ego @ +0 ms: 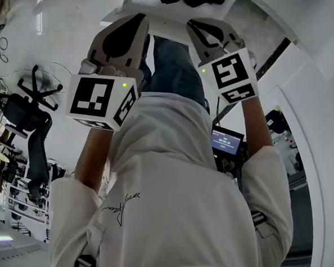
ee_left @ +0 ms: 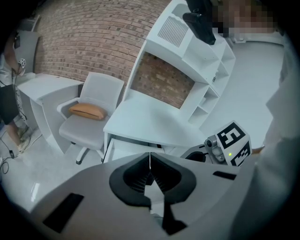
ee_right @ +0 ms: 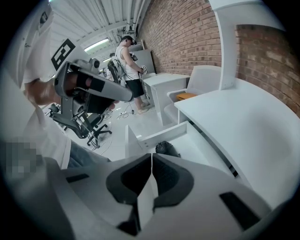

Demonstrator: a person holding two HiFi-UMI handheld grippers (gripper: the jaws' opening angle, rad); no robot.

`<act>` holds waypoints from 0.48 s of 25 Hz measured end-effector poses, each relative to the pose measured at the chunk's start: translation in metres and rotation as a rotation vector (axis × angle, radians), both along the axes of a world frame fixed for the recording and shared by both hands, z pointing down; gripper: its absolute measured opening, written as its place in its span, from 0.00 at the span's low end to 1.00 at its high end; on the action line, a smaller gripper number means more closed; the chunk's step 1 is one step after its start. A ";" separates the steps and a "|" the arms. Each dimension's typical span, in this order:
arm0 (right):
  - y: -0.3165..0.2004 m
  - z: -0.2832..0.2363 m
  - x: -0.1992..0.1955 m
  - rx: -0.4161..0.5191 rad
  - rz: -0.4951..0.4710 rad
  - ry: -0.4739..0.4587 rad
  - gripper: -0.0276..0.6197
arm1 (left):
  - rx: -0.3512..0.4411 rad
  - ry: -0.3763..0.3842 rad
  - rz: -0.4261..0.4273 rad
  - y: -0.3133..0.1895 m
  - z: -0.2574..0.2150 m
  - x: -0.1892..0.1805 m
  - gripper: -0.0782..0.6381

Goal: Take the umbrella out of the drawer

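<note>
Both sets of fingers, on the left gripper (ee_left: 150,157) and right gripper (ee_right: 152,158), sit together, empty. We see the dark folded umbrella (ee_right: 167,148) in the open drawer (ee_right: 157,135) under the counter (ee_right: 234,122); likely light, soft-skinned, stiff-cored, so we'd clamp its middle.

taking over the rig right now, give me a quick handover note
Left gripper: shut, empty.
Right gripper: shut, empty, pointing down toward the drawer.
Umbrella: a dark bundle lying inside the open drawer under the white desk.
Done: the drawer is pulled out.
Left: open a gripper, close it on the umbrella, and lift the umbrella out of the drawer.
</note>
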State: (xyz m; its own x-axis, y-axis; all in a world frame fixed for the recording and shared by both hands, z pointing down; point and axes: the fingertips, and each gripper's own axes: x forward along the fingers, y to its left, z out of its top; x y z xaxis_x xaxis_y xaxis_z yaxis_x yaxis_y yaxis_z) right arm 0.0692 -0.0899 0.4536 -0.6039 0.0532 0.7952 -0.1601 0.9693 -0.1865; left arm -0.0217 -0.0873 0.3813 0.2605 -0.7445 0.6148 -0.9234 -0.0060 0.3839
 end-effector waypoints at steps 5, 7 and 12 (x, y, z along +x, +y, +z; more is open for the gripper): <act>-0.001 0.018 0.004 -0.004 -0.010 0.034 0.08 | -0.027 0.003 -0.002 0.001 0.018 0.003 0.13; -0.003 0.024 0.005 -0.006 -0.009 0.041 0.08 | -0.039 0.006 0.003 0.002 0.025 0.006 0.13; -0.007 0.037 0.000 -0.009 -0.025 0.046 0.08 | -0.050 -0.031 0.032 -0.001 0.036 0.009 0.13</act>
